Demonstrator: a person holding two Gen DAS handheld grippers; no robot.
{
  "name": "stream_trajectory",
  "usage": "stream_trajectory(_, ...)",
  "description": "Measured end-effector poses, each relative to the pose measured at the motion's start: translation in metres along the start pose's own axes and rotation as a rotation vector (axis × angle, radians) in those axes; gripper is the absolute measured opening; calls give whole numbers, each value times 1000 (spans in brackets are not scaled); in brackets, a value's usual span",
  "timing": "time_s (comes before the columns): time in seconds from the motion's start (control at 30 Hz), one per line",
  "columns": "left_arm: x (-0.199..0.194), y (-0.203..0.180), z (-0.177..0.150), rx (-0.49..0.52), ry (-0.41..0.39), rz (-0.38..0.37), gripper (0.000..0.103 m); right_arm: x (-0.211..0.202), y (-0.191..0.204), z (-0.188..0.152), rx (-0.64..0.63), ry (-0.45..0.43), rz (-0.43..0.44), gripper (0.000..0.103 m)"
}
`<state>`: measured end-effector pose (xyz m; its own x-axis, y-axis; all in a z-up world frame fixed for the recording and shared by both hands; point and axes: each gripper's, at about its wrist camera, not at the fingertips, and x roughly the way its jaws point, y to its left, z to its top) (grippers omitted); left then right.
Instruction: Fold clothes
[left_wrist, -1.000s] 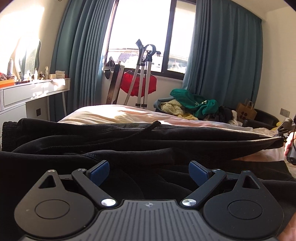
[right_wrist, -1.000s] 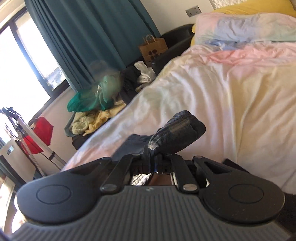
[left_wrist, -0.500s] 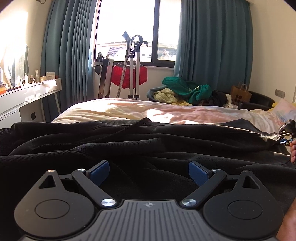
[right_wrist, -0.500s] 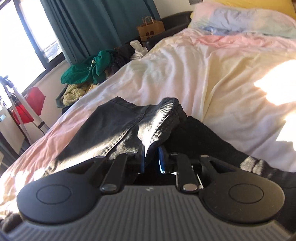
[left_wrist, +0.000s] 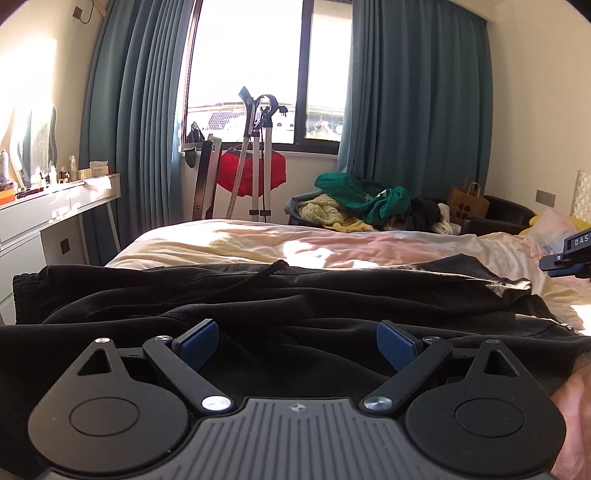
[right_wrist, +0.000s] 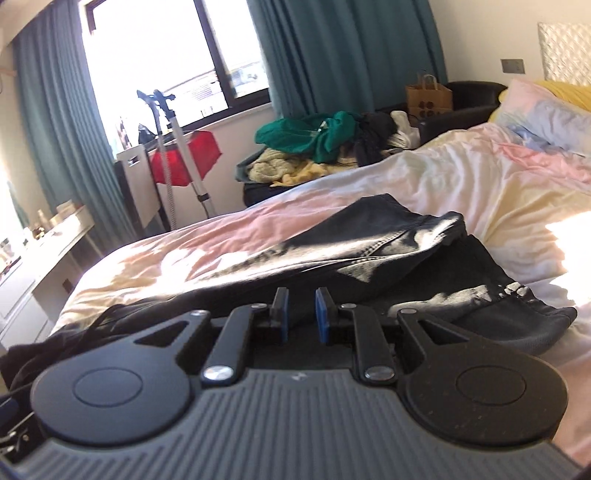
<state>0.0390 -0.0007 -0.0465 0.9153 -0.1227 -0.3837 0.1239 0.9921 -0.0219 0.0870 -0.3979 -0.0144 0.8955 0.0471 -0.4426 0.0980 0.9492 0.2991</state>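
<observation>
A wide bed (left_wrist: 369, 243) with a pale pink and yellow cover is filling the room, and sun is falling on it in bright patches. Behind it, teal curtains (left_wrist: 413, 110) are hanging on both sides of a window (left_wrist: 251, 70). A white tabletop (left_wrist: 55, 199) with small bottles is standing at the left wall. Beside the far edge of the bed, a dark basket (right_wrist: 255, 188) is carrying a heap of clothes (right_wrist: 314, 136), green ones on top of yellow ones, and a brown paper bag (right_wrist: 428, 98) is standing near it.

The dark garment (right_wrist: 369, 251) is lying across the near part of the bed, folded over itself, with a drawstring (left_wrist: 258, 277) on top.

The left claw (left_wrist: 297, 338) is standing wide open just above the black cloth, and its blue pads (left_wrist: 201, 339) are gripping nothing. The right claw (right_wrist: 301, 310) is showing only a narrow gap; its jaws have just been opening, and no cloth is lying between its pads (right_wrist: 323, 312). The garment is lying free on the bed in front of it. In the left wrist view, a part of the right claw is appearing at the right edge, above the bed.
</observation>
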Motion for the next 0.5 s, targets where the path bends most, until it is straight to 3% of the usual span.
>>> stream_trajectory(0.07, -5, -2, -2, 9, 12, 8, 94, -11, 4, -8, 1, 6, 39, 38)
stream_trajectory(0.2, -9, 0, -4, -20, 59, 15, 94, -25, 11, -21, -13, 14, 65, 47)
stream_trajectory(0.33, -20, 10, -1, -74, 76, 23, 94, -31, 15, -25, -23, 15, 77, 68)
stream_trajectory(0.47, -36, 27, 4, -127, 84, 44, 95, -36, 11, -26, -16, 8, 92, 73)
stream_trajectory(0.5, -39, 36, 7, -158, 94, 51, 95, -36, 8, -26, 0, 10, 98, 81)
